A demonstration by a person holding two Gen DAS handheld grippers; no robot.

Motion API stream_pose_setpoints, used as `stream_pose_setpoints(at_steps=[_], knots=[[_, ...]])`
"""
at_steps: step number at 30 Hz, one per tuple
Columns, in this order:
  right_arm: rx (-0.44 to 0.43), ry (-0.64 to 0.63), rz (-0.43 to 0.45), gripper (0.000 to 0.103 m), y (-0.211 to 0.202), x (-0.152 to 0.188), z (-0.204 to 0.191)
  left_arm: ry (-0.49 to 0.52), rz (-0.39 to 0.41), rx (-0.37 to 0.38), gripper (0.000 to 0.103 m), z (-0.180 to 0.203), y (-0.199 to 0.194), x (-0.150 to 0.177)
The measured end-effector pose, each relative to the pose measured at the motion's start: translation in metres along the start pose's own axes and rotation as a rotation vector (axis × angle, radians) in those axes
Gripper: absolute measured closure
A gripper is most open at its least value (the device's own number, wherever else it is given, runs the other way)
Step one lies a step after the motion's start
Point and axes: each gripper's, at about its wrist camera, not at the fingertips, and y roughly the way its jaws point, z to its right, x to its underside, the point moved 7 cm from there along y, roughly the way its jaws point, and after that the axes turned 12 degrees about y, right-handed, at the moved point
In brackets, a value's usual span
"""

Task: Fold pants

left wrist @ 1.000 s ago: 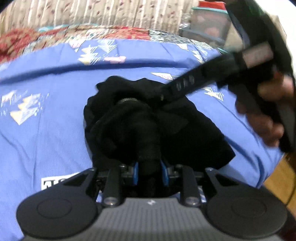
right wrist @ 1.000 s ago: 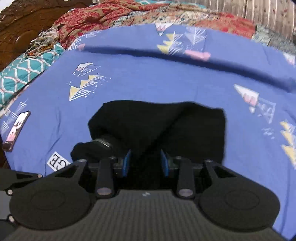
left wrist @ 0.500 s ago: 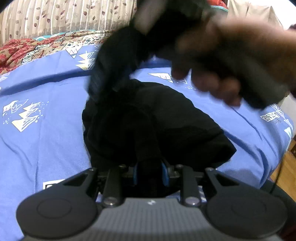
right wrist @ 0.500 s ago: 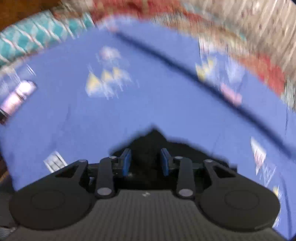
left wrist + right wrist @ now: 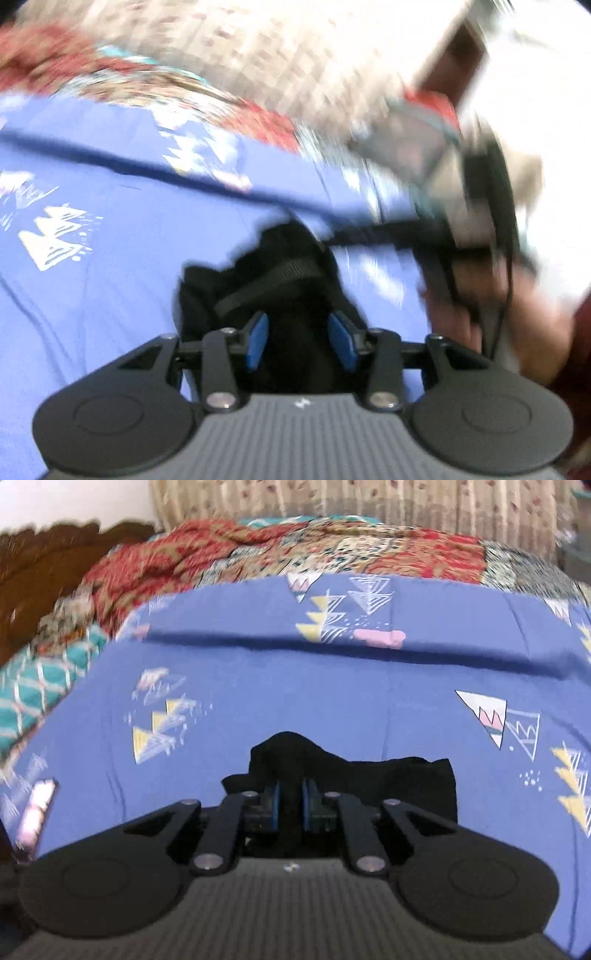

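Note:
The black pants (image 5: 280, 280) lie bunched on the blue patterned bedsheet (image 5: 110, 229). My left gripper (image 5: 301, 341) stands open with the black cloth between its blue pads (image 5: 256, 341), not pinched. In the right wrist view my right gripper (image 5: 291, 805) is shut on a fold of the pants (image 5: 388, 786), and a peak of cloth rises just past its blue pads (image 5: 275, 805). The right gripper's body and the hand that holds it show blurred at the right of the left wrist view (image 5: 476, 258).
A red patterned quilt (image 5: 258, 554) lies across the far side of the bed. A dark wooden headboard (image 5: 44, 565) and a teal patterned cloth (image 5: 33, 686) are at far left. A phone (image 5: 35, 812) lies on the sheet at left. A plastic box (image 5: 402, 144) stands beyond the bed.
My left gripper has opened and let go of the pants. My right gripper has closed on a fold of the pants and swung over to the right.

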Motion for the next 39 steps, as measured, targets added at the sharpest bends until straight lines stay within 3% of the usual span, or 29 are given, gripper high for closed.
stream_pose_setpoints(at_steps=[2, 4, 6, 9, 11, 16, 19, 25, 27, 29, 34, 35, 37, 39], knots=[[-0.033, 0.066, 0.008, 0.089, -0.003, -0.003, 0.002, -0.140, 0.040, 0.006, 0.063, -0.029, -0.001, -0.014], [-0.061, 0.119, 0.024, 0.089, -0.006, -0.005, 0.002, -0.187, 0.050, 0.009, 0.064, -0.044, 0.012, -0.022], [-0.072, 0.155, 0.057, 0.089, -0.013, -0.007, 0.004, -0.206, 0.011, 0.018, 0.065, -0.050, 0.038, -0.020], [-0.089, 0.213, 0.101, 0.089, -0.027, -0.009, 0.008, -0.256, -0.100, 0.109, 0.065, -0.042, 0.085, -0.001], [-0.098, 0.243, 0.113, 0.089, -0.031, -0.012, 0.010, -0.334, -0.148, 0.218, 0.065, -0.025, 0.104, 0.017], [-0.120, 0.254, 0.069, 0.089, -0.019, -0.016, 0.006, -0.444, -0.124, 0.369, 0.063, -0.003, 0.107, 0.037], [-0.148, 0.285, 0.014, 0.088, 0.005, -0.015, -0.007, -0.491, -0.113, 0.341, 0.061, -0.024, 0.098, 0.048], [-0.219, 0.404, -0.215, 0.080, 0.076, 0.024, -0.029, -0.564, -0.130, 0.141, 0.058, -0.086, 0.063, 0.075], [-0.281, 0.462, -0.239, 0.080, 0.075, 0.028, -0.028, -0.567, -0.120, 0.131, 0.057, -0.092, 0.050, 0.076], [-0.342, 0.475, -0.200, 0.075, 0.057, 0.019, -0.026, -0.551, -0.101, 0.122, 0.049, -0.098, 0.041, 0.067], [-0.337, 0.266, -0.037, 0.052, -0.004, 0.004, -0.029, -0.555, -0.070, 0.091, 0.034, -0.114, 0.042, 0.036], [-0.337, 0.192, -0.012, 0.045, -0.016, 0.010, -0.035, -0.545, -0.077, 0.091, 0.021, -0.114, 0.046, 0.028], [-0.329, 0.013, 0.031, 0.031, -0.037, 0.029, -0.049, -0.503, -0.107, 0.093, 0.005, -0.109, 0.058, 0.016], [-0.285, -0.163, 0.056, 0.023, -0.046, 0.055, -0.061, -0.439, -0.164, 0.115, 0.004, -0.099, 0.073, 0.006]])
